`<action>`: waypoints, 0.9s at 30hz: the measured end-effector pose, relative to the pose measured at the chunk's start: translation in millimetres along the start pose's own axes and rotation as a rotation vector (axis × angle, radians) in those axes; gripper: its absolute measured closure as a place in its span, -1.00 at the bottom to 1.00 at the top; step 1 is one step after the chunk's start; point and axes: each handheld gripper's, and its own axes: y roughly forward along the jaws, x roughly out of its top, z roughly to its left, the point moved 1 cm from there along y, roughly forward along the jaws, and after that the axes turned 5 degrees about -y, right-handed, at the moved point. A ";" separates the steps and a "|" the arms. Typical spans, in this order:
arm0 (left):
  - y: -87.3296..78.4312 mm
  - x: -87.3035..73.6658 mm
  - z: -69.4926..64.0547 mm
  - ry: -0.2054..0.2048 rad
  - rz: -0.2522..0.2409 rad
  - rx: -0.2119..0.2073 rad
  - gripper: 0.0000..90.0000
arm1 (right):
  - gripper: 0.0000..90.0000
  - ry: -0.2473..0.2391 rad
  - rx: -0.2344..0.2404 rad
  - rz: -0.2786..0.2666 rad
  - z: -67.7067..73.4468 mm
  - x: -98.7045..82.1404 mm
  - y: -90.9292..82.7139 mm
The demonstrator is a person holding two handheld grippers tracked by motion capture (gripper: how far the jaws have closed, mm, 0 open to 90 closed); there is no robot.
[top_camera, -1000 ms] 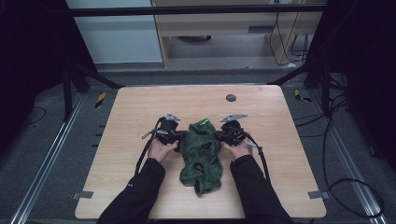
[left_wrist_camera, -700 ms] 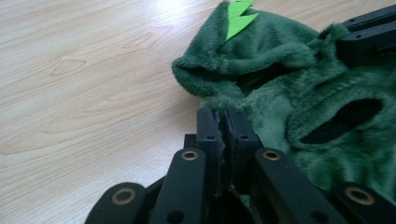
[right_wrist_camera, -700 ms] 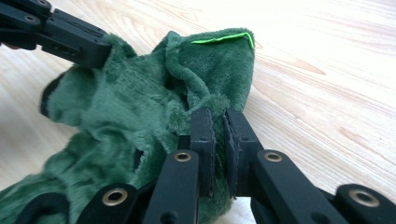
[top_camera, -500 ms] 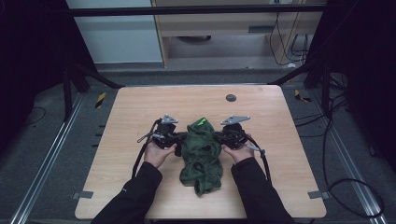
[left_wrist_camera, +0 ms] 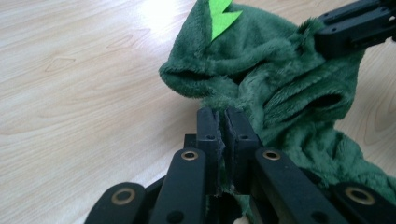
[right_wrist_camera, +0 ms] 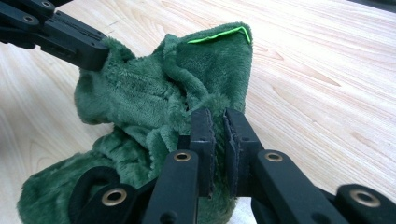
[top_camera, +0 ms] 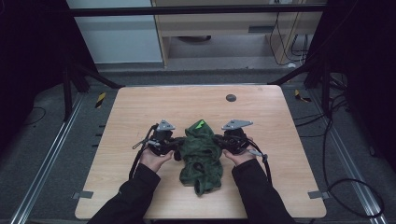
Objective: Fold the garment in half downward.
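right now i have both tongs pinched shut on the green fleece garment, the left tongs and right tongs gripping its upper edges while its tail lies on the counter. next, i reckon, i need to lift and spread it evenly.

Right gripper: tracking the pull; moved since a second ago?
Yes. The right gripper, gripping the green cloth, drew toward the person, away from the dark spot.
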 end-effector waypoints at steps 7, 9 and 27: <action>-5.3 -8.6 -5.1 0.012 0.010 -0.004 0.90 | 0.83 -0.022 0.011 0.014 7.1 -5.5 -2.9; -6.2 -11.2 -6.6 0.021 0.015 0.001 0.90 | 0.83 -0.030 0.017 0.013 9.1 -6.0 -4.2; -22.7 -25.9 -16.0 0.039 0.023 -0.020 0.90 | 0.83 -0.049 0.059 -0.008 24.6 -13.2 -21.3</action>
